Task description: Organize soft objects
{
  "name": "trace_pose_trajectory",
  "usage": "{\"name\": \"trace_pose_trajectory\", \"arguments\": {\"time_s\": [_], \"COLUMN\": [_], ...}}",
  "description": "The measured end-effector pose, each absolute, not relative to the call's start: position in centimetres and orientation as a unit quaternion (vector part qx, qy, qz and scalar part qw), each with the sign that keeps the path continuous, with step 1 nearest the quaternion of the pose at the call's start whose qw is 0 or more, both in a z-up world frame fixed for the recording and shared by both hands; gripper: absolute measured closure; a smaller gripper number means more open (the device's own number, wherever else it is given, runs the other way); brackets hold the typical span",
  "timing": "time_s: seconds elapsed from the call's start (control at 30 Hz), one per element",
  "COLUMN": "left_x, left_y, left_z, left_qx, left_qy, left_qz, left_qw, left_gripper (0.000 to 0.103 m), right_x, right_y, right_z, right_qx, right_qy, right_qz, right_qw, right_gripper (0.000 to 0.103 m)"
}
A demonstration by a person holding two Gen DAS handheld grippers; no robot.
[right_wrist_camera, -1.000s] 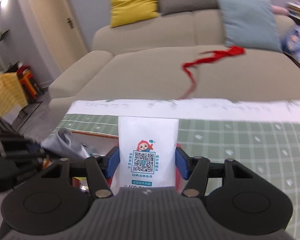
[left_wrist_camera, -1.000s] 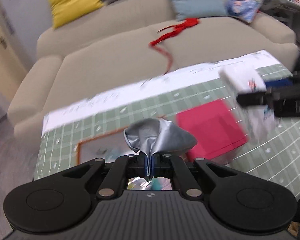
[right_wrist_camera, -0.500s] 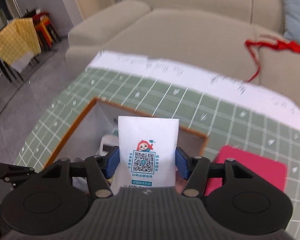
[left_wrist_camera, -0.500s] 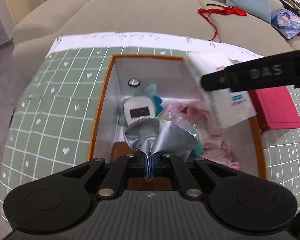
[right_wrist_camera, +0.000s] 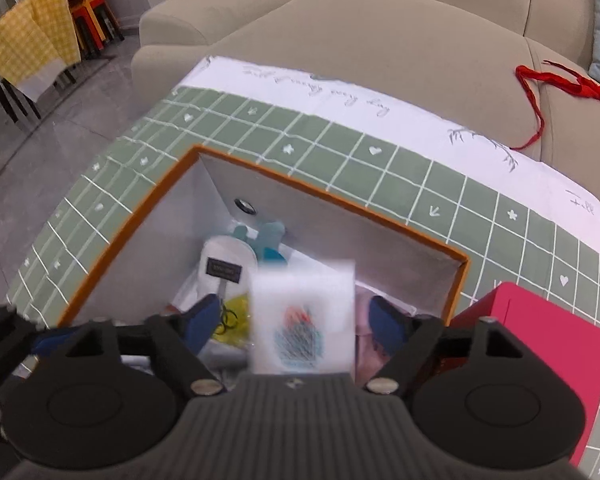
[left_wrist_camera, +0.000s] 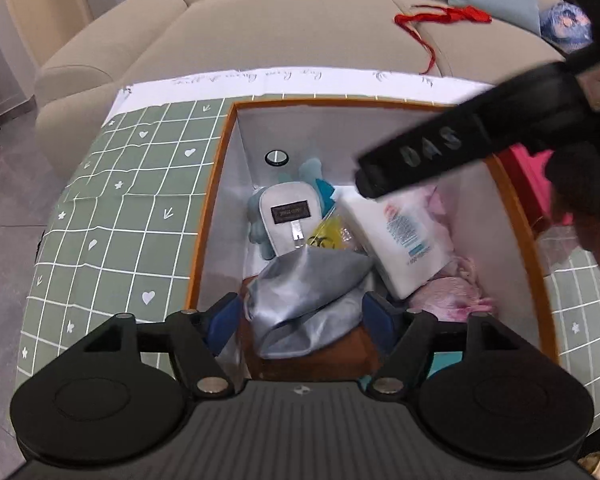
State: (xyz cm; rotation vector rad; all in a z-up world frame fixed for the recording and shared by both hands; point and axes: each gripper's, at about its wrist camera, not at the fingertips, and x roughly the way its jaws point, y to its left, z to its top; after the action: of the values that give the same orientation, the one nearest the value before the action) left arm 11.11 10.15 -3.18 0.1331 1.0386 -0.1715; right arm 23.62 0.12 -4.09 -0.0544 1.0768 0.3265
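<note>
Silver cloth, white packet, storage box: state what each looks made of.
Silver cloth: thin satin-like fabric, probably synthetic; it shines and folds softly.
White packet: soft plastic film, likely a tissue pack; glossy printed wrap, rounded edges.
Storage box: seemingly fabric-covered board; stiff straight walls, matte pale lining, orange rim, metal eyelet in the far wall.
</note>
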Motion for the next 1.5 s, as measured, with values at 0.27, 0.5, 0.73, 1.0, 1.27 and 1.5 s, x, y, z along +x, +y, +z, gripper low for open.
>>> {"name": "trace_pose_trajectory", "arguments": {"time_s": [0.27, 0.5, 0.73, 1.0, 1.27, 1.5], "left_x": [8.8, 8.1, 5.8, 2.5, 0.1, 0.1], "left_y": [8.7, 7.1, 4.9, 1.5, -0.5, -0.2], "left_z": [-1.1, 1.9, 4.7, 5.3, 4.3, 2.8], "left_qx": [0.057, 0.029, 0.000, 0.016, 0.051, 0.023], "left_qy": [0.463, 0.433, 0.387, 0.337, 0.269, 0.286], "left_qz": [-0.073, -0.078, -0.090, -0.121, -0.127, -0.122], "left_qw": [0.881, 0.898, 0.918, 0.934, 0.953, 0.950], "left_gripper": [0.015, 0.016, 0.012, 0.011, 0.000, 0.000], "right_x": [22.3, 19.2, 13.6, 3.6, -2.1, -2.8], "right_y": [0.1, -1.9, -6.8, -12.7, -16.5, -17.2], "right_z": [-1.3, 3.6, 8.4, 8.2, 4.1, 0.9], "right_qx": [-0.026, -0.028, -0.014, -0.031, 0.027, 0.031], "right_qy": [0.467, 0.362, 0.297, 0.218, 0.215, 0.227], "right_qz": [0.151, 0.100, 0.062, -0.072, -0.155, -0.161], "right_qw": [0.871, 0.926, 0.953, 0.973, 0.964, 0.960], "right_gripper": [0.003, 0.003, 0.003, 0.003, 0.003, 0.003]}}
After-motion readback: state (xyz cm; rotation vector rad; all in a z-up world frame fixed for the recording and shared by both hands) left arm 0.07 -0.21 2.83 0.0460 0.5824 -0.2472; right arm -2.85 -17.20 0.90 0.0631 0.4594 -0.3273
